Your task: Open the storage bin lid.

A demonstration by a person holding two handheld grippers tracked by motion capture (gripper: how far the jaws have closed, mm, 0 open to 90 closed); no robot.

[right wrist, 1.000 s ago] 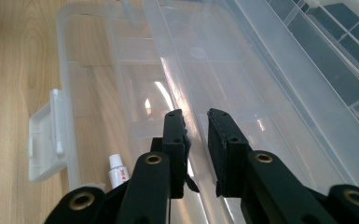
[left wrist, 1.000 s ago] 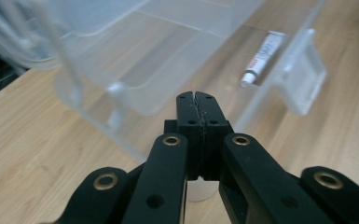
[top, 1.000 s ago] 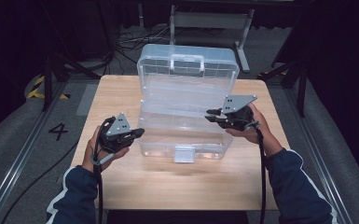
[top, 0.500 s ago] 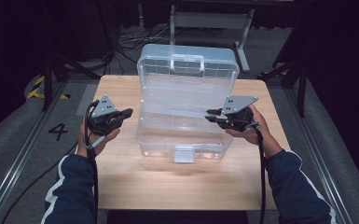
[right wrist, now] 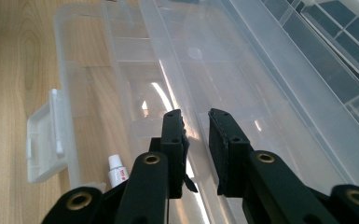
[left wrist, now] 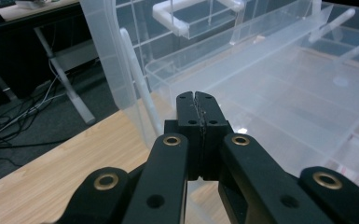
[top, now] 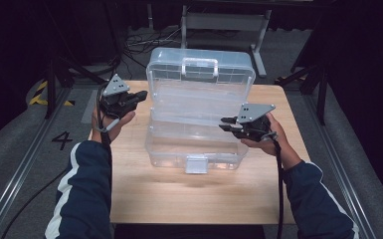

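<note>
Wooden table, grey carpet floor w/ cables, metal stand behind, dark surroundings

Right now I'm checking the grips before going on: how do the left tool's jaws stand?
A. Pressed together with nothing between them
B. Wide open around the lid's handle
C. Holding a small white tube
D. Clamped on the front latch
A: in the left gripper view the left tool has its two black jaws meeting face to face, empty, just short of the clear plastic box.
</note>
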